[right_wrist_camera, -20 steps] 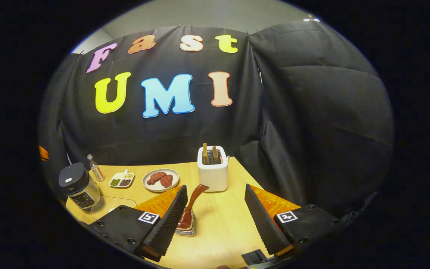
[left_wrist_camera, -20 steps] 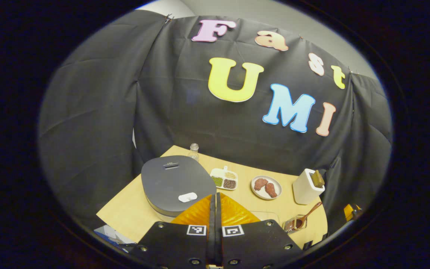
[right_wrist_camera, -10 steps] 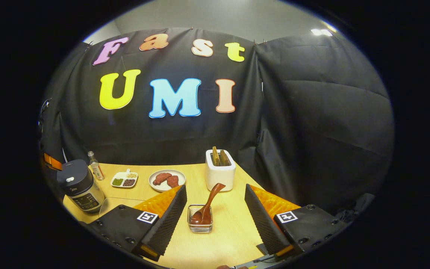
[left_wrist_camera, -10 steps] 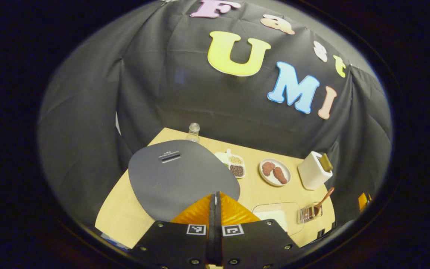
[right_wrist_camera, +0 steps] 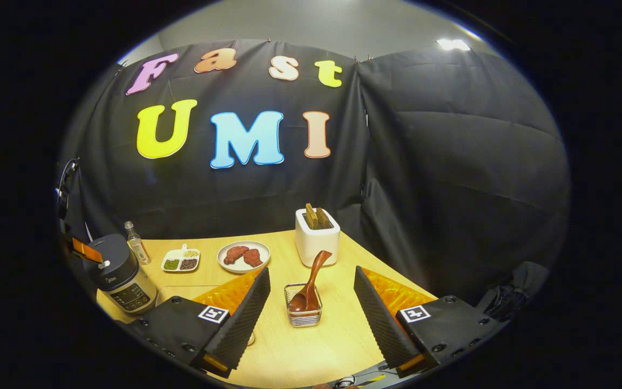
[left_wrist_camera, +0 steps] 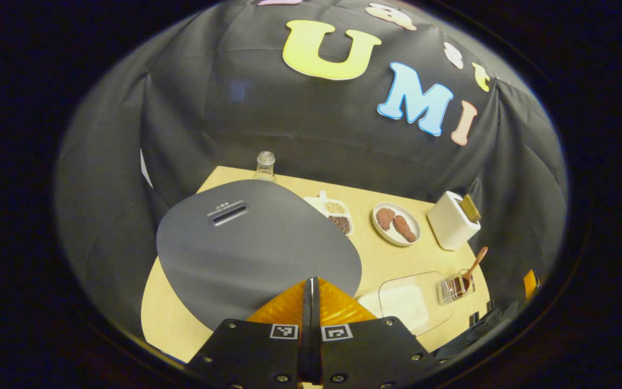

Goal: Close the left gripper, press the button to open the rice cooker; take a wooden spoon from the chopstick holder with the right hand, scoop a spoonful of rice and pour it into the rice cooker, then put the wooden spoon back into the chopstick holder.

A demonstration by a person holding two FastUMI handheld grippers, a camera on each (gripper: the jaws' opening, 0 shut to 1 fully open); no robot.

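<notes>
Pale wooden bench (right_wrist_camera: 311, 346), black cloth behind. Left gripper (left_wrist_camera: 311, 286) pressed together, low over rice cooker (left_wrist_camera: 257, 243) lid for button press. Right gripper (right_wrist_camera: 311, 308) spread, flanking wooden spoon (right_wrist_camera: 311, 283) upright in chopstick holder (right_wrist_camera: 303, 313), ready for grab.

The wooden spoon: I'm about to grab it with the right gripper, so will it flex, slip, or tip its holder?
The wooden spoon looks solid, so probably stiff. Its glossy curved handle may slip between the fingers. It leans in a small wire chopstick holder that looks light, so a sideways pull by the right gripper might tip or drag it.
</notes>
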